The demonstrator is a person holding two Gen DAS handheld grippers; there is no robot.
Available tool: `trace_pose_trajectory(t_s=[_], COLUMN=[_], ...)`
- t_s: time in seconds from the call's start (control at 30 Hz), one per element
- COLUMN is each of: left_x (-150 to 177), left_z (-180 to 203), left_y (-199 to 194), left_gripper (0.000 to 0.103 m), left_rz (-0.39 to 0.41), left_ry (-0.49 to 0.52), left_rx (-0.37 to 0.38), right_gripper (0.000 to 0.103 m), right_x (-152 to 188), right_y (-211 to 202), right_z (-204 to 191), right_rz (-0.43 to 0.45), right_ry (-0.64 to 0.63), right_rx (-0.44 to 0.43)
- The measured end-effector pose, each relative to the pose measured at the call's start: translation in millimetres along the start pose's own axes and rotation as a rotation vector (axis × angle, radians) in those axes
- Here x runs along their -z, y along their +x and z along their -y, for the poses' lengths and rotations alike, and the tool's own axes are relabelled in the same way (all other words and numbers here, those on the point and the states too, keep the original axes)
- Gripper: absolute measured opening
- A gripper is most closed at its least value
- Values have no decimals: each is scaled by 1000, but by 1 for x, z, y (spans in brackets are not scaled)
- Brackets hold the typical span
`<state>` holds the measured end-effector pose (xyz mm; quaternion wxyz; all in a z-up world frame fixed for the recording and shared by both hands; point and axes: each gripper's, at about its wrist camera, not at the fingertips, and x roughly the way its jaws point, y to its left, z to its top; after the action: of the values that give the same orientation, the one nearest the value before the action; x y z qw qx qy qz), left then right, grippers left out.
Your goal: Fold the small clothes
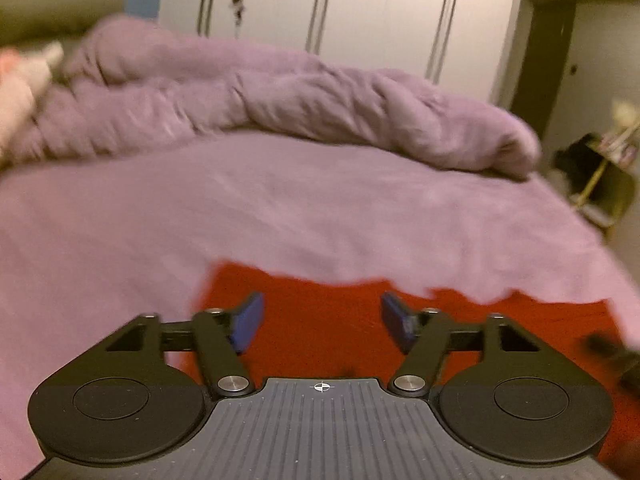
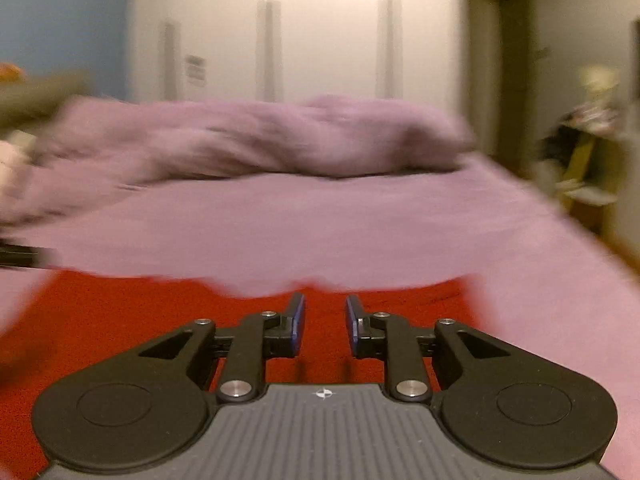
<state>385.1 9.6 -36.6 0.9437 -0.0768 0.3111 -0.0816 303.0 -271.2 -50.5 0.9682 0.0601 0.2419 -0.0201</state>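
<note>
Hovering spread, left gripper (image 1: 322,322) and narrower-gapped right gripper (image 2: 325,322) probably line up over red garment (image 1: 320,332) beneath, ready to pinch.

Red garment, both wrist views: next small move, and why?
Probably lower both tools onto the far edge of the red garment and close. The left tool is wide open and the right tool is partly open; neither holds cloth. The garment lies flat on the purple bedsheet, its far edge just ahead of the fingertips. Both frames are motion-blurred, so height above the cloth is unclear.
</note>
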Motion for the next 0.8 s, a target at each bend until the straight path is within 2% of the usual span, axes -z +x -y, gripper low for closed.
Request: trace_pose_trajectory(t_s=[0.03,0.1,0.17,0.23,0.33,0.4,0.53,0.6,0.63,0.67,0.73,0.77,0.8], left_x=[7,21,30,35,37,35,37,35,31,27,17,13,8], left_z=[5,11,11,7,3,0,-5,-5,-4,-3,2,5,9], left_y=[4,19,34,41,46,49,52,49,45,40,33,34,39], left_gripper=[77,77,74,76,80,81,87,86,82,82,83,83,84], left_rz=[-15,-51,-73,-64,-50,-47,-41,-48,-45,-28,10,19,20], left_ry=[-3,15,27,33,53,52,57,55,52,50,42,35,37], left_rx=[13,-37,-80,-99,-114,-123,-132,-138,-155,-161,-135,-118,-104], right_gripper=[24,24,25,26,25,0,0,0,0,0,13,26,30], right_x=[10,28,43,44,39,38,40,38,35,29,17,10,4], right_y=[2,13,18,20,27,24,16,13,12,11,14,18,22], right_z=[-12,-28,-31,-17,31,62,88,86,82,75,59,50,43], right_rz=[-22,-66,-52,-33,-38,-20,13,4,-6,-11,-10,-12,-29], right_ry=[13,4,-54,-77,-19,7,14,32,34,33,17,10,-1], right_rx=[-52,-65,-32,24,140,166,213,246,252,243,219,180,145])
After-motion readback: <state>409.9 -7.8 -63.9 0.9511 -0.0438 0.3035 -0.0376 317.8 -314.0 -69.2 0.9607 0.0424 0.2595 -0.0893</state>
